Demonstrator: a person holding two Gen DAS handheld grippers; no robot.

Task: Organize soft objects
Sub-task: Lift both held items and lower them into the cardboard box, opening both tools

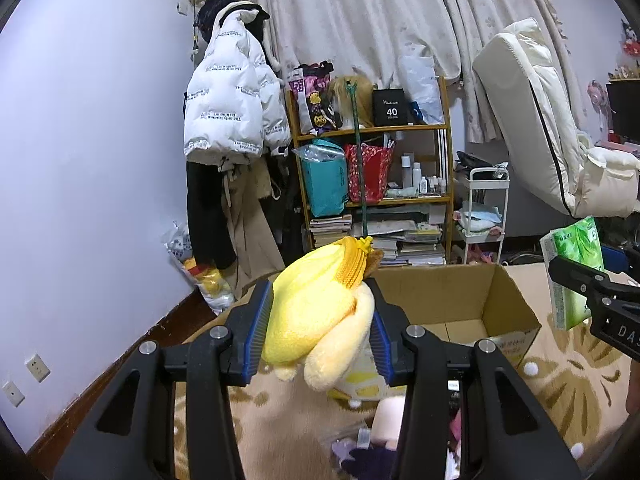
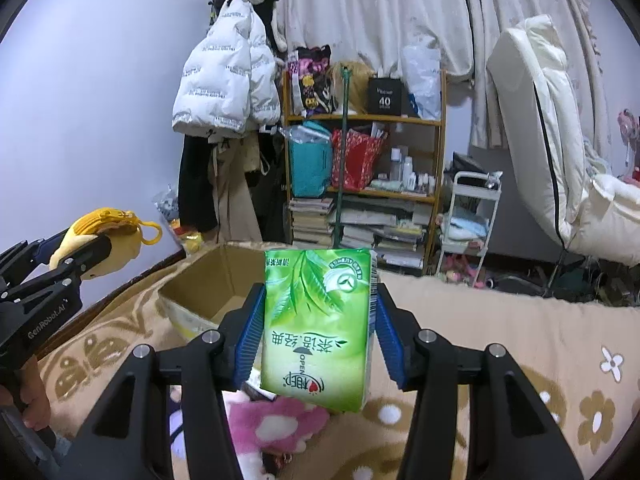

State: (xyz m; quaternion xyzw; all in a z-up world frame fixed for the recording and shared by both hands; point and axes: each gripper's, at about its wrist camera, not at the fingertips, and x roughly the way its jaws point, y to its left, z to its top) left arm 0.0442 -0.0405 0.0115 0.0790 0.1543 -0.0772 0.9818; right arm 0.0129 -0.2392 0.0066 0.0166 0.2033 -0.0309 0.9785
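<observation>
My left gripper (image 1: 320, 324) is shut on a yellow plush toy (image 1: 316, 308) with an orange zipper, held above the bed just before the open cardboard box (image 1: 508, 308). It also shows at the left of the right wrist view (image 2: 100, 248). My right gripper (image 2: 318, 320) is shut on a green tissue pack (image 2: 320, 328), held upright in the air to the right of the box (image 2: 204, 280). The pack also shows at the right of the left wrist view (image 1: 576, 272).
A beige flowered blanket (image 2: 500, 332) covers the bed. A pink plush (image 2: 276, 420) and dark purple soft items (image 1: 360, 456) lie below the grippers. A shelf (image 1: 372, 168) of bags and books, a hanging white jacket (image 1: 232, 100) and a white cart (image 2: 468, 220) stand behind.
</observation>
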